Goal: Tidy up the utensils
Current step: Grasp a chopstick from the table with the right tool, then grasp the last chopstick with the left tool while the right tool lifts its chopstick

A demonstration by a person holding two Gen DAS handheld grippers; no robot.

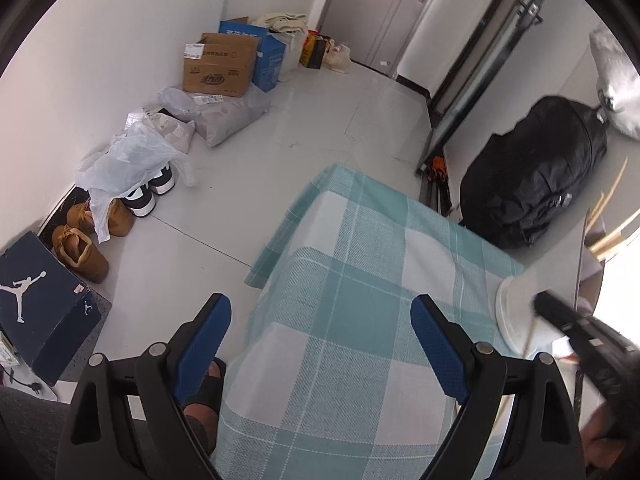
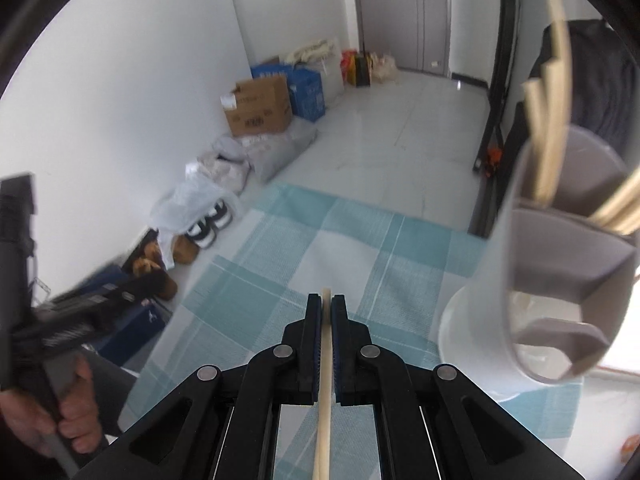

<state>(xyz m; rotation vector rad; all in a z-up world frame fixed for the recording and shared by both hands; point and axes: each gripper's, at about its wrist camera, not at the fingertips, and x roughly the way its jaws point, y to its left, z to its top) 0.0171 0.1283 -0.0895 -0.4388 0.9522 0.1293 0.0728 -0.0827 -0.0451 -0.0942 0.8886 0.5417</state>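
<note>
Covering the table, a teal-checked cloth (image 1: 352,280) overlooks shoes (image 1: 84,236) and boxes (image 1: 220,64).

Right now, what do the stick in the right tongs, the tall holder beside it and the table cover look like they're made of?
Chopstick: pale, matt, probably bamboo or wood, clamped in the right tongs.
Holder: smooth grey-white walls with moulded compartments, likely plastic.
Tablecloth: woven fabric, teal and white check, with a visible weave.
</note>
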